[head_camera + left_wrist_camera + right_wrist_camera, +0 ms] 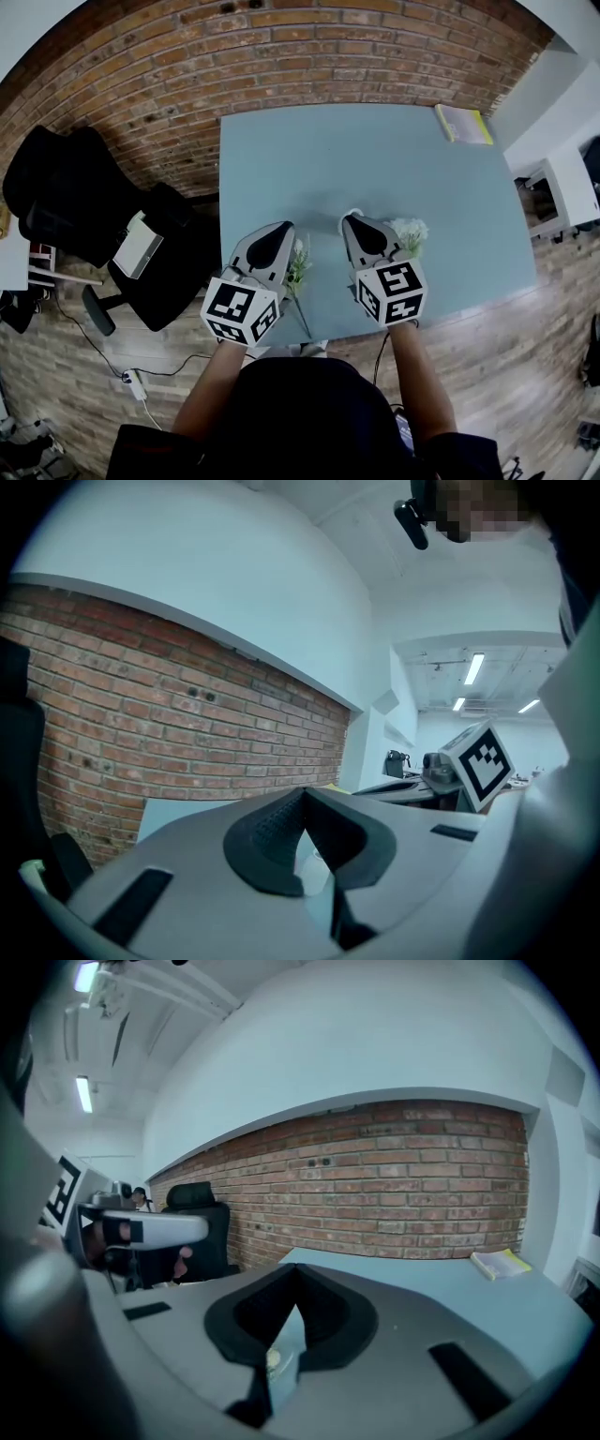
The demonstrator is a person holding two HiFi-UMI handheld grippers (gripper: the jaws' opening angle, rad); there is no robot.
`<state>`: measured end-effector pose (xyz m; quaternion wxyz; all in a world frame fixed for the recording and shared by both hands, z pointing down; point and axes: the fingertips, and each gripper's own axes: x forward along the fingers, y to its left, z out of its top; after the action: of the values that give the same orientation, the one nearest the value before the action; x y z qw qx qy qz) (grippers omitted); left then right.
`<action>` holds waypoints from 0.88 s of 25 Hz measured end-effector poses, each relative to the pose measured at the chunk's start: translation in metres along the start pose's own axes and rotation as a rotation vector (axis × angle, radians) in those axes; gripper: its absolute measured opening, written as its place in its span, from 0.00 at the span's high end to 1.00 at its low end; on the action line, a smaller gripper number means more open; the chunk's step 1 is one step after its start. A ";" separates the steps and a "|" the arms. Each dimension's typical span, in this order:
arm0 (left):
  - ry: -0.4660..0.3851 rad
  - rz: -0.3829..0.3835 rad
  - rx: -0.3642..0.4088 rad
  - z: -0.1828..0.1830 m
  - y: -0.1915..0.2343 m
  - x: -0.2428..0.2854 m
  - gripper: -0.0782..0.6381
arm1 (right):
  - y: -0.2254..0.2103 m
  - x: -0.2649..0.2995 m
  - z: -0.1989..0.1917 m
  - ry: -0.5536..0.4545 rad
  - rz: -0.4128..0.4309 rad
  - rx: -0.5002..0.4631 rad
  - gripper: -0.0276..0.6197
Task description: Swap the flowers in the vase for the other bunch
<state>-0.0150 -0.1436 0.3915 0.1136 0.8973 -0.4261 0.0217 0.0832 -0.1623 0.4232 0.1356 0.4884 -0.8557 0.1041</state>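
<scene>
head view puts us at the start: left gripper [281, 231] and right gripper [355, 224] hover empty, jaws closed tight. next, we open right around the white flowers [410, 231].

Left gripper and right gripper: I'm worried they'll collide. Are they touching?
Apart. The head view shows the left gripper and right gripper side by side, with bare table and a flower bunch in the gap between them.

Left tool [279, 230] and right tool [353, 221] over desk [356, 159] near edge; green sprig [298, 272] between them, white bunch [411, 232] beside right tool.
</scene>
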 end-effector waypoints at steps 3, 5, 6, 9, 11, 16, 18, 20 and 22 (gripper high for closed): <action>-0.003 0.033 -0.009 -0.002 0.011 -0.010 0.89 | 0.021 0.010 -0.007 0.025 0.078 0.009 0.94; -0.005 0.053 -0.016 -0.005 0.017 -0.018 0.89 | 0.036 0.017 -0.012 0.037 0.124 0.007 0.94; -0.006 0.061 -0.021 -0.006 0.019 -0.022 0.89 | 0.043 0.020 -0.015 0.043 0.145 0.002 0.94; -0.007 0.088 -0.032 -0.010 0.028 -0.034 0.89 | 0.063 0.030 -0.025 0.063 0.187 -0.032 0.94; -0.007 0.107 -0.039 -0.012 0.034 -0.041 0.89 | 0.074 0.035 -0.032 0.081 0.206 -0.037 0.94; -0.006 0.147 -0.059 -0.019 0.050 -0.058 0.89 | 0.094 0.045 -0.048 0.133 0.226 -0.052 0.94; -0.004 0.161 -0.068 -0.023 0.055 -0.063 0.89 | 0.098 0.049 -0.057 0.163 0.216 -0.052 0.94; -0.001 0.173 -0.079 -0.027 0.061 -0.068 0.89 | 0.101 0.054 -0.067 0.194 0.205 -0.049 0.94; 0.002 0.183 -0.092 -0.030 0.065 -0.072 0.89 | 0.106 0.059 -0.076 0.223 0.207 -0.047 0.94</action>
<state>-0.1094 -0.1220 0.4231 0.1528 0.8483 -0.5069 0.0131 -0.0268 -0.1328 0.5099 0.2297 0.3795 -0.8834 0.1512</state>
